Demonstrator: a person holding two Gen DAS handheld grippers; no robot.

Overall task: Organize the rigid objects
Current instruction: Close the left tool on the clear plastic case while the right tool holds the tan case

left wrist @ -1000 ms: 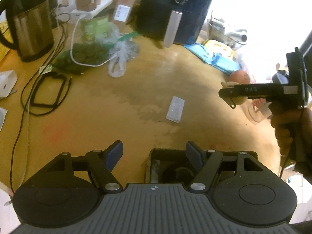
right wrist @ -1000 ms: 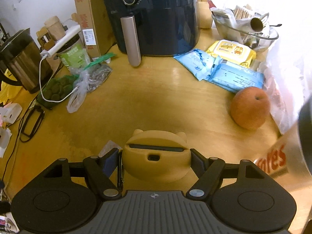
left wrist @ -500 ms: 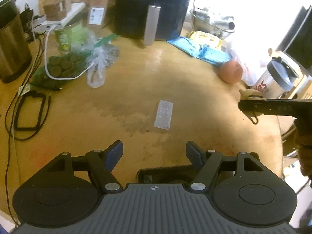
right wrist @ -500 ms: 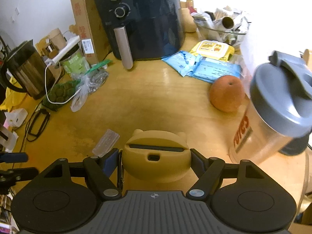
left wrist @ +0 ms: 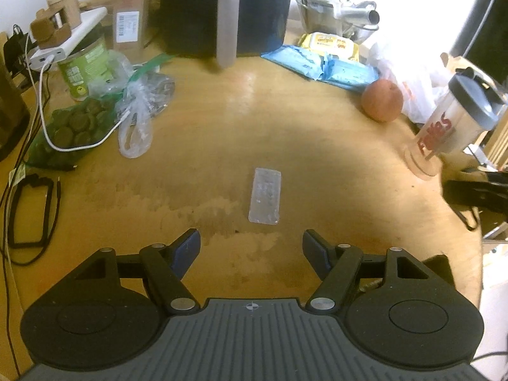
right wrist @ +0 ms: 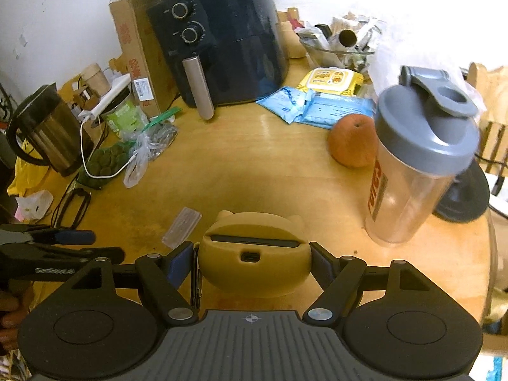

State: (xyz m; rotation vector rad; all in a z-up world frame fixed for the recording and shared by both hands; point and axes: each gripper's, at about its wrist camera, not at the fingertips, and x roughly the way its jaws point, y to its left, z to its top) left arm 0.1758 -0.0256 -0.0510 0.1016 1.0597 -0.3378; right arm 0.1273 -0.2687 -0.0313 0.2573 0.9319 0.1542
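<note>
Right gripper [right wrist: 251, 262]: clamped on tan rounded silicone case [right wrist: 254, 258], lower centre | Left gripper [left wrist: 250, 249]: jaws wide, holding nothing, clear plastic blister strip [left wrist: 265, 195] on wooden table [left wrist: 203, 127] just beyond | Clear shaker bottle [right wrist: 416, 158], grey lid, red lettering partly legible, right | Cardboard box [right wrist: 136, 54], red characters, upper left.

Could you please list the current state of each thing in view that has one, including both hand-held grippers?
Left hand-held gripper: open, empty, above the table.
Right hand-held gripper: shut on the yellow bear-shaped case.
Shaker bottle: upright, lid on, flip cap open.
Clear plastic case: lying flat, untouched.
Air fryer: basket pushed in.
Orange fruit: resting beside the shaker bottle.
</note>
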